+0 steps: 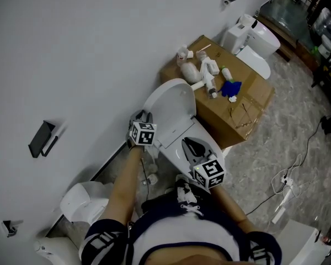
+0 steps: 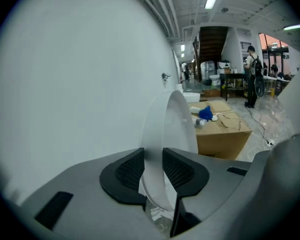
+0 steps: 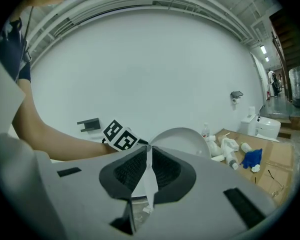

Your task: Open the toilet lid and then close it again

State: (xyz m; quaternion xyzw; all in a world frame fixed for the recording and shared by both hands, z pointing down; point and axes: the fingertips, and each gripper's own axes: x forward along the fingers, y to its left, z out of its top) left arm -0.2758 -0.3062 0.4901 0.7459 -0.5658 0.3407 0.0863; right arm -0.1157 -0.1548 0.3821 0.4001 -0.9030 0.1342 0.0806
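Lid up, folks: the toilet lid (image 1: 174,101) stands raised on its hinge, leaning back toward the white wall (image 1: 71,48), left of the cardboard box (image 1: 248,109). The left hand-held gripper (image 2: 153,166) has it, with one pad on each face of the near rim, clamped on the thin edge. The right hand-held gripper (image 3: 149,159) hovers near the front of the toilet (image 1: 179,134) with its jaws drawn nearly together. Only a white sliver shows in the gap, and I read that as the toilet beyond, not a catch.

Now, handling. That lid looks like rigid moulded plastic: light, stiff, glossy, and so likely slippery under the pads. The rim is the sensible hold, since it is thin enough to pinch and sits far from the hinge, so a small pull should swing it. The danger is a slip on the way down, because a dropped lid slams on the seat. My call is to keep the pinch on the edge, let the wrist follow the arc of the hinge, and lower it all the way instead of letting go early.
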